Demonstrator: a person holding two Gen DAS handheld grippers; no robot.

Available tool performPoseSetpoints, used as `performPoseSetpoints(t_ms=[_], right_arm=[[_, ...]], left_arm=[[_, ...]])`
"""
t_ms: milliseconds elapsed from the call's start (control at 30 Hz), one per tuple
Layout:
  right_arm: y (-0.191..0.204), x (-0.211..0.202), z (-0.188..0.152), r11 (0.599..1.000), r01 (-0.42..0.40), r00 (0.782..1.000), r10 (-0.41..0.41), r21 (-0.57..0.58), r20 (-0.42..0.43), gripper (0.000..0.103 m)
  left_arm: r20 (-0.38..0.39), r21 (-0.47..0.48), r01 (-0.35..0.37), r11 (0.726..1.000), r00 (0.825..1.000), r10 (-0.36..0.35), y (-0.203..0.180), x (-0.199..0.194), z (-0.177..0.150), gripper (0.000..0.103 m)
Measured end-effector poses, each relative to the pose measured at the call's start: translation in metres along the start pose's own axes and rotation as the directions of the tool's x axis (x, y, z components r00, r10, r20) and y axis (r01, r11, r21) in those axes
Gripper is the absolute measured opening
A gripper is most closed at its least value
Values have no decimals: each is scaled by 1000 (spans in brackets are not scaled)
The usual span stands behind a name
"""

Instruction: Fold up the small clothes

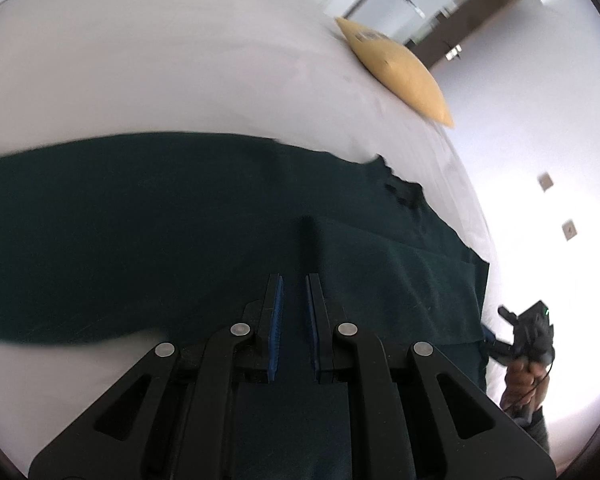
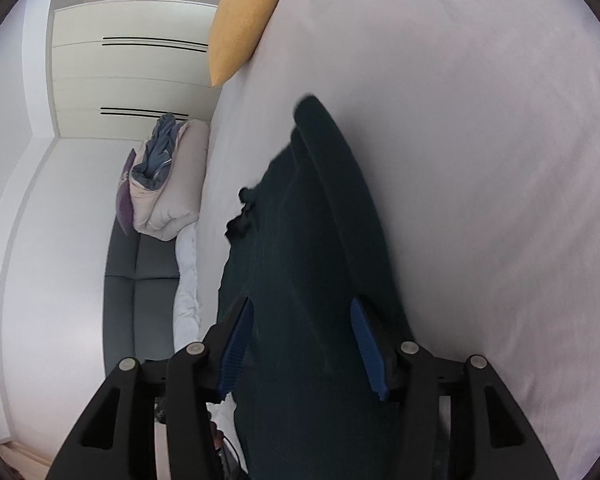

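While you've got both grippers over the bed, the dark green garment lies spread across the white sheet, pretty much along the bed's near edge. From the left wrist camera it fills the middle of the view as a wide dark band, with a raised crease running up just past the left gripper. The fingers on that one are pulled almost together, only a thin slot between the blue pads. Honestly, you can't tell whether they're pinching any fabric or just sitting over it, since all that shows in the slot is more dark cloth.

Your right gripper is a different story: its fingers stand well apart, roughly half spread, and the garment runs straight up between them and on away across the sheet. The cloth fills the gap, but the pads don't clearly press on it, so it reads as open. Everything there is a bit blurry.

Off at the bed's far corner there's a yellow pillow. In the left view you can also spot your hand gripping the other tool past the edge of the bed. Beside the bed sits a grey sofa with a heap of bedding piled on it.
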State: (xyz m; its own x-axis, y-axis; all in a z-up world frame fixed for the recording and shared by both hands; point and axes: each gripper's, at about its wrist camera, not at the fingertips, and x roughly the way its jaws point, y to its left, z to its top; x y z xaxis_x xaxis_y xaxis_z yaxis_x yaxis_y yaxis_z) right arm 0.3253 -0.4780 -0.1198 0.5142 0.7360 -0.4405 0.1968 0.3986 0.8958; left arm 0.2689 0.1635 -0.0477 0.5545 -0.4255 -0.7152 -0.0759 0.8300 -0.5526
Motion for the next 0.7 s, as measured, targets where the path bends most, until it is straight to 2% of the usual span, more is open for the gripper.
performPoseSetpoints(t_ms=[100,233,300,367,400,433,467,533,600,633,700], right_arm=[[-2,-8,-11,1000,-7,1000,7,4,3,55],[18,-16,-20,999,-29,999,31,-46,30,76],[24,-9,-20,998,-27,999,29,-57,25,77],[22,1,-19,995,24,1000,-23,-94,17,79],[18,5,-18,995,37,999,-37,-93,10,76],[9,8,-17,997,47,999,-46,-58,11,66],[6,3,-19,999,42,999,-42,-25,33,65],[12,-9,-27,999,28,997,-27,-15,71,69],[22,-22,-41,1000,-2,995,5,-27,102,72],[28,-28,-51,998,-51,993,54,-31,108,72],[38,-35,-68,995,-94,989,98,-44,111,73]], left_arm=[[37,-89,-7,996,999,11,44,-27,-14,11],[90,-220,-28,975,995,49,101,-62,-33,10],[116,-294,-25,956,991,62,130,-78,-43,10],[140,-362,-10,932,988,65,155,-92,-51,10],[154,-390,7,921,986,58,164,-98,-53,10],[169,-416,27,909,984,48,172,-104,-55,10],[185,-440,46,897,982,40,180,-110,-56,10],[222,-470,77,879,975,33,194,-122,-59,10],[279,-516,139,845,960,13,213,-135,-59,11],[316,-552,177,815,949,8,226,-142,-61,14],[367,-600,228,767,930,11,246,-154,-63,39]])
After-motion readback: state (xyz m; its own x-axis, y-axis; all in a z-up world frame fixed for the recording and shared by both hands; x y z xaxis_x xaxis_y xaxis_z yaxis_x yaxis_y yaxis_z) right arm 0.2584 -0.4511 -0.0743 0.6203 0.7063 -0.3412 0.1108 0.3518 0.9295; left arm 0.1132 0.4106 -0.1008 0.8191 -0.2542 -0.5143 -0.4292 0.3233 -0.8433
